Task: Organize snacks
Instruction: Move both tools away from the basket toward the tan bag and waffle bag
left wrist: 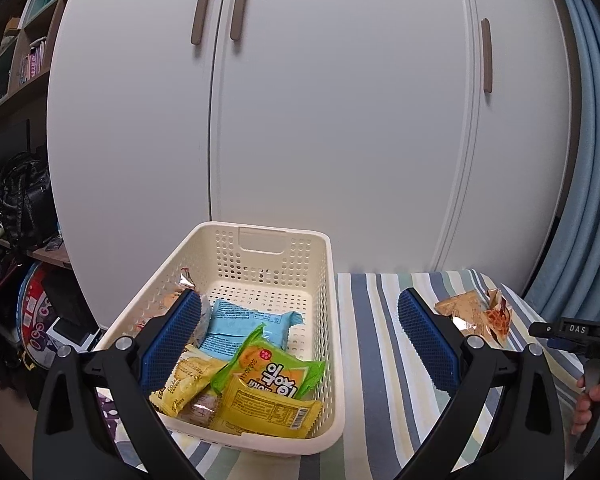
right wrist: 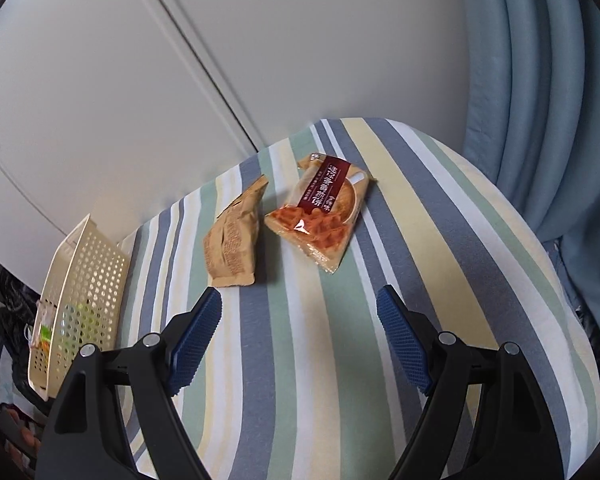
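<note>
Snacks fill the near end of a cream perforated basket (left wrist: 332,300) standing on a striped cloth (left wrist: 376,320): a green packet (left wrist: 268,364) lies on top of a yellow wrapper with a barcode (left wrist: 268,410), a pale blue packet (left wrist: 248,326) sits behind them, and a smaller yellow packet (left wrist: 190,378) rests to their left. The left gripper (left wrist: 300,332) hovers over the basket with its blue-padded fingers spread wide and nothing between them; one pad hangs above the basket's left side, the other above the cloth. The right gripper (right wrist: 300,340) is likewise wide open and empty, held above bare cloth. Ahead of it, well apart from the basket, lie a brown packet (right wrist: 232,240) and, just beside it, a clear packet with a dark red label (right wrist: 320,212). White cabinet doors (left wrist: 320,120) stand behind.
</note>
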`<state>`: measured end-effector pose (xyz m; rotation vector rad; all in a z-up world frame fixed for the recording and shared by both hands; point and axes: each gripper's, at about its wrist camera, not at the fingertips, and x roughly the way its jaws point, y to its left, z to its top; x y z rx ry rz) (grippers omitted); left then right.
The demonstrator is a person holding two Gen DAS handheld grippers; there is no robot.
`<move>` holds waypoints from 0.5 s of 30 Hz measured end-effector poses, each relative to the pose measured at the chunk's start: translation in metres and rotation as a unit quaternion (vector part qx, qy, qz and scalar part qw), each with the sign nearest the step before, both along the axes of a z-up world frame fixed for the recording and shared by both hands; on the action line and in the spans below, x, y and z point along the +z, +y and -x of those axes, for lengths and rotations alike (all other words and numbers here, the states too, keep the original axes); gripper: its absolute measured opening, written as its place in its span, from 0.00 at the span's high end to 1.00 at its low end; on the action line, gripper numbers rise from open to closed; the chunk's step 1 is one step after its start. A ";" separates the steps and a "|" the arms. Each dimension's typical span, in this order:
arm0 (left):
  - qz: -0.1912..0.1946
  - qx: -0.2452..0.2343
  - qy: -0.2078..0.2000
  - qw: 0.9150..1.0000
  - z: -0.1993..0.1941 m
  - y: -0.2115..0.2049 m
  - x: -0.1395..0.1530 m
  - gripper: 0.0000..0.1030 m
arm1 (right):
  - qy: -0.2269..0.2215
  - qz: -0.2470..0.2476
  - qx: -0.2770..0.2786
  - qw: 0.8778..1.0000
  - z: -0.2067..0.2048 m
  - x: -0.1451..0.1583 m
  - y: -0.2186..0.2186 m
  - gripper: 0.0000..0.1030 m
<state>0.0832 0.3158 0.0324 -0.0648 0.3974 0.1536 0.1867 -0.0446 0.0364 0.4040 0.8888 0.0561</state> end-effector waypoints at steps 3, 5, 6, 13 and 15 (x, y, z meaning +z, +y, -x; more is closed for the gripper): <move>-0.006 -0.006 0.007 1.000 -0.002 -0.006 -0.002 0.03 | 0.015 -0.029 -0.009 0.999 -0.015 -0.007 -0.010 0.22; -0.007 -0.013 0.015 1.000 -0.005 -0.010 -0.005 0.03 | 0.024 -0.050 -0.018 0.998 -0.027 -0.012 -0.017 0.22; -0.007 -0.017 0.019 1.000 -0.006 -0.011 -0.006 0.03 | 0.029 -0.059 -0.022 0.998 -0.035 -0.015 -0.020 0.22; -0.008 -0.036 0.032 0.999 -0.011 -0.021 -0.011 0.03 | 0.052 -0.111 -0.043 0.991 -0.077 -0.029 -0.031 0.22; 0.000 -0.042 0.036 0.998 -0.013 -0.023 -0.012 0.03 | 0.059 -0.123 -0.050 0.989 -0.087 -0.034 -0.031 0.22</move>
